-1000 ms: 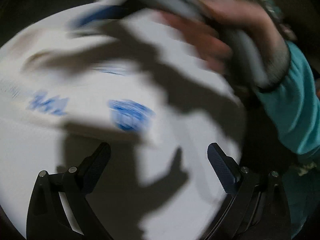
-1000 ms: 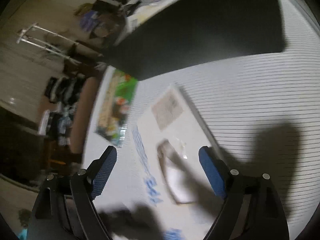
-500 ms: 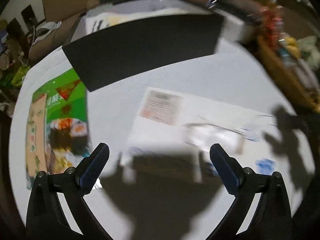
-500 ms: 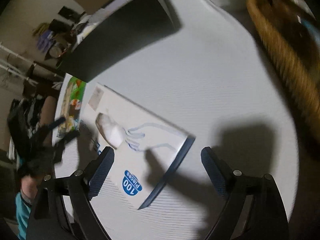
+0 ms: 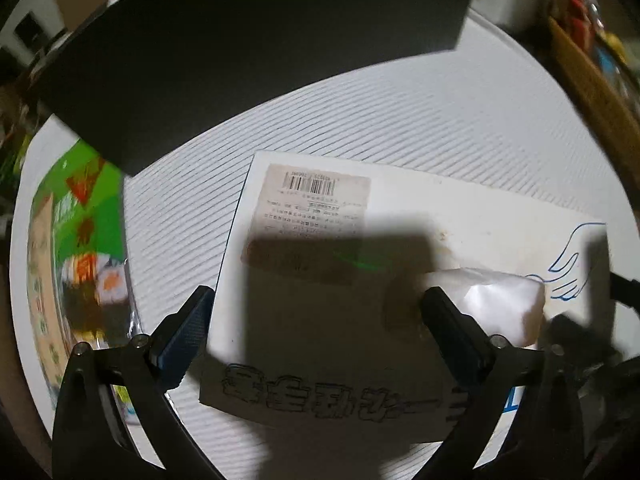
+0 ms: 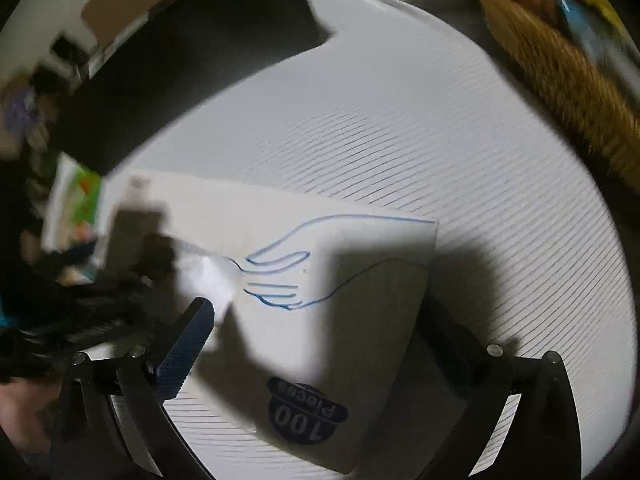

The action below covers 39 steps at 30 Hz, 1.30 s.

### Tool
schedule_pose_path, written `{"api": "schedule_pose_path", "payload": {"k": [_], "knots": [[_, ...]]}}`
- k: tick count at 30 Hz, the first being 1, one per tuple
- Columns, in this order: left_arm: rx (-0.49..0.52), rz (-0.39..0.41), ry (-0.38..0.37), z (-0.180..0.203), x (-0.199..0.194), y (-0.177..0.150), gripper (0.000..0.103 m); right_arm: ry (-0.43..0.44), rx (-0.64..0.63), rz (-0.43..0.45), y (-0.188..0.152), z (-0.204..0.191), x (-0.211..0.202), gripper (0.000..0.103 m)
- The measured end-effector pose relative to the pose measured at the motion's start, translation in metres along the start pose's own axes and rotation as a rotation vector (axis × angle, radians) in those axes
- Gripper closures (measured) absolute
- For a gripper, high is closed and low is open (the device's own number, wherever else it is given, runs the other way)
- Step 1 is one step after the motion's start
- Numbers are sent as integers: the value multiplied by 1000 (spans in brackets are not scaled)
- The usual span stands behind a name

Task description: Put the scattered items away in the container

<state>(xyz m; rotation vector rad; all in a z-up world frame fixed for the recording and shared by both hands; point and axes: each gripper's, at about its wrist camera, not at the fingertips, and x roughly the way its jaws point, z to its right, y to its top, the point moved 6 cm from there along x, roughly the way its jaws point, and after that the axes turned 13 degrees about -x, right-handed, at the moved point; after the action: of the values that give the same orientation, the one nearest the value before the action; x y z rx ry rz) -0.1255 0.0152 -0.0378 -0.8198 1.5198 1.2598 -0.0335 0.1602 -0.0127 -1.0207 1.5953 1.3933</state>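
Observation:
A white glove box (image 5: 400, 208) with a blue hand drawing and a "100 pieces" badge lies flat on the white ribbed table (image 5: 400, 120). A clear plastic glove (image 5: 492, 300) sticks out of its top. My left gripper (image 5: 316, 320) points down over the box's label end, open, its fingers straddling the box without touching it. My right gripper (image 6: 316, 340) hangs over the other end of the glove box (image 6: 360, 248); its jaws are opening, with the box's corner between them and the pads off it. A green food packet (image 5: 76, 240) lies left of the box.
A black mat (image 5: 260, 52) covers the back of the table. A woven basket (image 6: 560, 80) holding several items stands at the right edge. The left gripper's dark body (image 6: 100, 312) crowds the left of the right wrist view. Bare table shows between box and basket.
Both grippers have tipped downward and closed in on the glove box, one over each end. The right jaws stand wider than before. The box has not moved.

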Motion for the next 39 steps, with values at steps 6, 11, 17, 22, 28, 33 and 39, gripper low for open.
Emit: {"api": "schedule_pose_path", "payload": {"k": [6, 11, 17, 22, 28, 33, 39], "knots": [[-167, -6, -65, -22, -20, -20, 13, 52, -37, 66, 12, 20, -7, 20], [-273, 8, -186, -26, -38, -23, 18, 69, -58, 128, 44, 33, -26, 23], [-333, 175, -232, -34, -98, 25, 19, 88, -112, 289, 107, 29, -85, 23], [-349, 241, -227, -59, -134, 113, 19, 139, -160, 380, 201, 14, -124, 22], [-384, 170, -164, -78, -106, 214, 19, 110, -228, 321, 300, -10, -84, 21], [-368, 68, -100, -78, -51, 253, 19, 56, -238, 197, 330, -5, -14, 22], [-299, 38, -17, -61, -7, 257, 17, -41, -344, 161, 326, -3, 29, 20]]}}
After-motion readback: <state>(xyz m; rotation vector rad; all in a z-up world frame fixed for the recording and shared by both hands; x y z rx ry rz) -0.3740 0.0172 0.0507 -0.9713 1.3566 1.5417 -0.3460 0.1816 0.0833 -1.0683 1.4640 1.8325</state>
